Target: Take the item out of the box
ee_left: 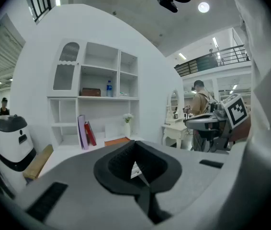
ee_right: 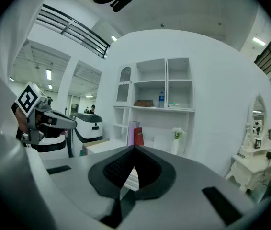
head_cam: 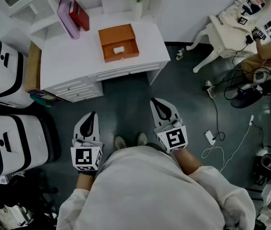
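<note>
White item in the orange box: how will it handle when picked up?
Probably light: the white item is small next to the orange box. Looks blocky, so unlikely to roll. The open box may slide on the smooth white desk if nudged.

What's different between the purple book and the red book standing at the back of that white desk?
The purple book is taller and longer; the red book is clearly smaller. The purple book stands on the outer side, farther from the orange box; the red book stands nearer it. Both stand on edge, side by side, at the back of the white desk.
</note>
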